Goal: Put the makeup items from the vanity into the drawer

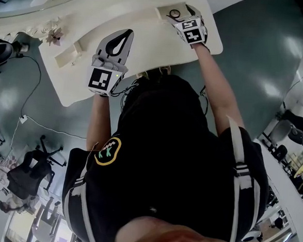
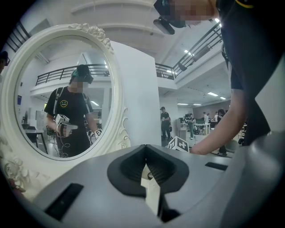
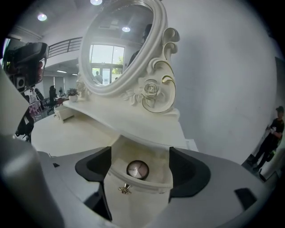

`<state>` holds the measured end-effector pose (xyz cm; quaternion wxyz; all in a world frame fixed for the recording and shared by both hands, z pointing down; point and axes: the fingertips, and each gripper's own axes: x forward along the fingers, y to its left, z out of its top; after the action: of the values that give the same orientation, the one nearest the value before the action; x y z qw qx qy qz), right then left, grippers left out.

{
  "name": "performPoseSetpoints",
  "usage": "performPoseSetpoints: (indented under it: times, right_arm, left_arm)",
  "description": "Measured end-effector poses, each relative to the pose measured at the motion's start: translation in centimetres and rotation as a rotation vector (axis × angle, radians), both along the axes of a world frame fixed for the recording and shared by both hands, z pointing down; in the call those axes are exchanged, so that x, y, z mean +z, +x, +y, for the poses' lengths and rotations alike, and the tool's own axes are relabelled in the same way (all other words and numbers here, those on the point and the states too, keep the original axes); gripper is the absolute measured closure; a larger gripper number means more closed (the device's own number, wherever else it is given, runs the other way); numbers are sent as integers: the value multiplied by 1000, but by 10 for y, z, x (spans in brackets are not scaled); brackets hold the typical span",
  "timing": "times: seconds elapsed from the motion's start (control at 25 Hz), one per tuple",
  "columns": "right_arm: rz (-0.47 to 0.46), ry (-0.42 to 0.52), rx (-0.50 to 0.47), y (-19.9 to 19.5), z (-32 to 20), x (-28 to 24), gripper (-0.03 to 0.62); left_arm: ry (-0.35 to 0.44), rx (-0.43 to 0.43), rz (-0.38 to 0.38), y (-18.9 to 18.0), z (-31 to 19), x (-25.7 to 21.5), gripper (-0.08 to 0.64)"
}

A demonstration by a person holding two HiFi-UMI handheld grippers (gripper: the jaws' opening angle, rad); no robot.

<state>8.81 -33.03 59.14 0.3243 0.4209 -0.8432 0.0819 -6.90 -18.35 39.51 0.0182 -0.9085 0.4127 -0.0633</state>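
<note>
A small drawer (image 1: 165, 11) stands pulled out at the far right of the white vanity (image 1: 151, 45). In it lies a round metallic compact (image 3: 137, 169), seen as a dark ring (image 1: 174, 14) from the head view. My right gripper (image 1: 186, 13) hovers over this drawer, open, its jaws (image 3: 140, 156) wide on either side of the compact and not touching it. The drawer front carries a small brass knob (image 3: 124, 189). My left gripper (image 1: 127, 33) rests above the vanity top's middle, shut (image 2: 144, 164) with nothing between its fingers.
An ornate oval mirror (image 3: 120, 44) rises behind the vanity top; the left gripper view shows its frame (image 2: 116, 102) close by. A second small drawer box (image 1: 72, 54) and a carved flower (image 1: 55, 35) sit at the vanity's left. Office chairs (image 1: 31, 169) stand on the floor.
</note>
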Motion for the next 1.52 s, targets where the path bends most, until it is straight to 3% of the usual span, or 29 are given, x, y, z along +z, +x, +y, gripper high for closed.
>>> performPoseSetpoints:
  times: [0.24,0.4,0.52,0.68,0.84,0.96,1.08,1.28,1.52]
  right_arm:
    - [-14,2,9,2,9,-8,158]
    - [-53,79,-30,-6,17,-43,164]
    - [-114,167,-90,-27,31,-85,210]
    - [-176,265,-190,-61,53,-130,279]
    - [-229,324,-297,-98,71,-161,326]
    - [-272,362,-390,-126,88,-184,401]
    - [-321,432,-512,-153,113,-210,572]
    - [-400,457,-687,-193,154,-234,572]
    - [-492,422,-674,-206,168,-247,572]
  left_arm:
    - [-6,7,2,5,0,1,541]
    - [0,3,6,6,-1,-5,541]
    - [-10,-20,38,6,-4,-17,541]
    - [21,-41,-12,-10,-3,-7,541]
    - [12,-98,17,-22,0,-21,541]
    - [15,-143,31,-34,5,-30,541]
    - [35,-182,9,-51,13,-29,541]
    - [48,-233,-9,-70,29,-35,541]
    - [44,-286,14,-81,36,-42,541]
